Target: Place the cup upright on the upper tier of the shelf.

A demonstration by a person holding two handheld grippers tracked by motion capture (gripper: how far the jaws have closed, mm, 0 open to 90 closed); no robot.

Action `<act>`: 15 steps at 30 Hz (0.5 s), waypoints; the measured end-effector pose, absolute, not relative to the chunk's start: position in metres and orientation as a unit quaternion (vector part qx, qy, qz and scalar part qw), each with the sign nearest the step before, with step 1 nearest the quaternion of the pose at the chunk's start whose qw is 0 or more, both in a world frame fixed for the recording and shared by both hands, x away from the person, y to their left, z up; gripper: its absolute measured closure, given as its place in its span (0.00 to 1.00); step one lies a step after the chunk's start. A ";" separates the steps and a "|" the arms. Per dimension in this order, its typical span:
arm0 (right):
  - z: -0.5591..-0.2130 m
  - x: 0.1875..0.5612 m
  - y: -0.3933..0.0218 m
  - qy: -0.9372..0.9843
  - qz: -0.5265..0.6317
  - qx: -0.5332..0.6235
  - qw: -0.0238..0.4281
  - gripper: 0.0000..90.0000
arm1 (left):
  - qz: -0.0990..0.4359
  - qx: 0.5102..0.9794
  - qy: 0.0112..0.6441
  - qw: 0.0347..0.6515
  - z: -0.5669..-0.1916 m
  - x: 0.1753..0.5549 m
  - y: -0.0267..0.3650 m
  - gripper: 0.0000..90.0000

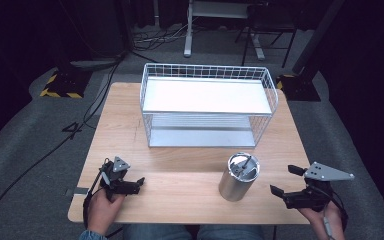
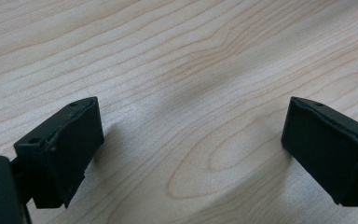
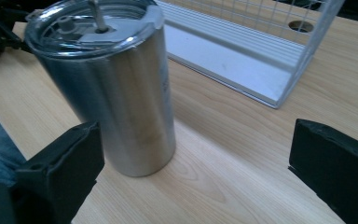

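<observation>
Two grippers at the near edge of the table [image 1: 130, 110], both held low by the person's hands. Landmark for everything below: the steel tumbler [image 1: 238, 176].

Nearest: right gripper [image 1: 284, 180], to the right of the tumbler and near it, not touching. Jaws spread wide, nothing between them. In the right gripper view the tumbler [image 3: 116, 88] stands upright just ahead of the gripper's left-hand jaw, off-centre in the gap, bare wood ahead of the other jaw.

Left gripper [image 1: 141, 182], well to the left of the tumbler, resting close over the table. Jaws parted, holding nothing; in the left gripper view the gripper [image 2: 191, 140] faces plain wood grain.

Tumbler itself: upright on the table, front-centre, slightly right. Clear lid [image 1: 243, 165] on, with a small tab or stem standing up from it. Shiny wall, likely slick.

Farther: white wire rack [image 1: 207, 102] behind the tumbler, well apart from it. Two levels, top shelf and bottom shelf both bare. Its open front faces the tumbler.

Judgement: approach stage, right gripper lining up for a grasp, nothing lifted yet. Next move calls for shifting the right gripper so the tumbler sits centred between the jaws, then closing on the mid-wall, firm enough to stop slip. The rack looks like the probable destination.
</observation>
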State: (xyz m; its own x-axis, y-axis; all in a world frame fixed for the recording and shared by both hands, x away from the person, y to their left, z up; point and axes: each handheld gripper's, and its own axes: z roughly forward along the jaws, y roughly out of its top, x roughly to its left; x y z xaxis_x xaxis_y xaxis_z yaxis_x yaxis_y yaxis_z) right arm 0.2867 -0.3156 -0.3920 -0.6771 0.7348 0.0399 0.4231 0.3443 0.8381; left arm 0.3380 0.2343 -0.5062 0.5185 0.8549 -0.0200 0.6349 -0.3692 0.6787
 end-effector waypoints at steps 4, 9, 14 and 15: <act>-0.393 0.286 -0.307 0.806 0.447 0.351 0.168 0.03 | 0.172 0.810 0.459 0.321 -0.506 0.338 0.235 0.07; -0.393 0.285 -0.295 0.812 0.448 0.339 0.157 0.03 | 0.170 0.809 0.460 0.322 -0.506 0.338 0.234 0.07; -0.392 0.285 -0.284 0.819 0.448 0.325 0.150 0.03 | 0.171 0.810 0.459 0.321 -0.506 0.338 0.234 0.07; -0.392 0.285 -0.282 0.821 0.449 0.321 0.149 0.03 | 0.172 0.810 0.459 0.321 -0.506 0.338 0.234 0.07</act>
